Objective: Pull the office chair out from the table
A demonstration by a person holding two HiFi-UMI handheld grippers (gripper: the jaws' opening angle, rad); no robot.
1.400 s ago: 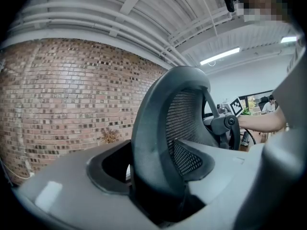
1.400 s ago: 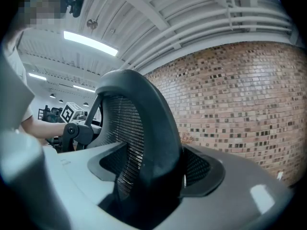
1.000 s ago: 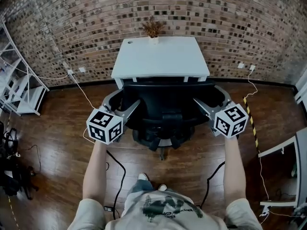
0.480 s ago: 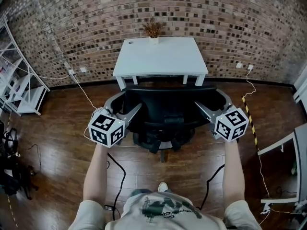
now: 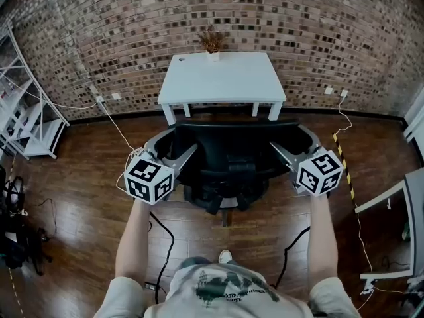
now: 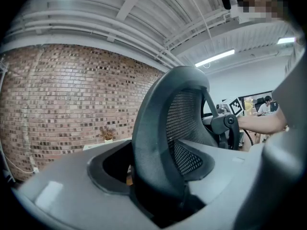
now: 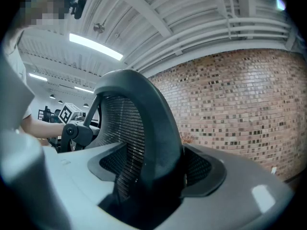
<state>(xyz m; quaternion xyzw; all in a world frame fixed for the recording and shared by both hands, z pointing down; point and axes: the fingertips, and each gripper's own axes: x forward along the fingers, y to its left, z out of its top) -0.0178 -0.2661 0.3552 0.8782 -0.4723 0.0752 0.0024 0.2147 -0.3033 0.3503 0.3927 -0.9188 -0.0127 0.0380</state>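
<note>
**A:** Where does the office chair [image 5: 228,158] stand for us?

**B:** Dead ahead. Its backrest [image 6: 158,143] faces us and runs left to right, with its top edge just in front of the table [image 5: 225,78] by the brick wall [image 5: 331,32].

**A:** And our tongs?

**B:** The left gripper [image 5: 173,142] is clamped on the backrest's left rim and the right gripper [image 5: 289,140] on its right rim, both equally near. We judge the pull should run straight back toward us, away from the table.

The head view looks steeply down over the office chair [image 5: 228,154]. Both gripper views sit close against its backrest edges, and all three views share the brick wall [image 5: 99,25].
</note>
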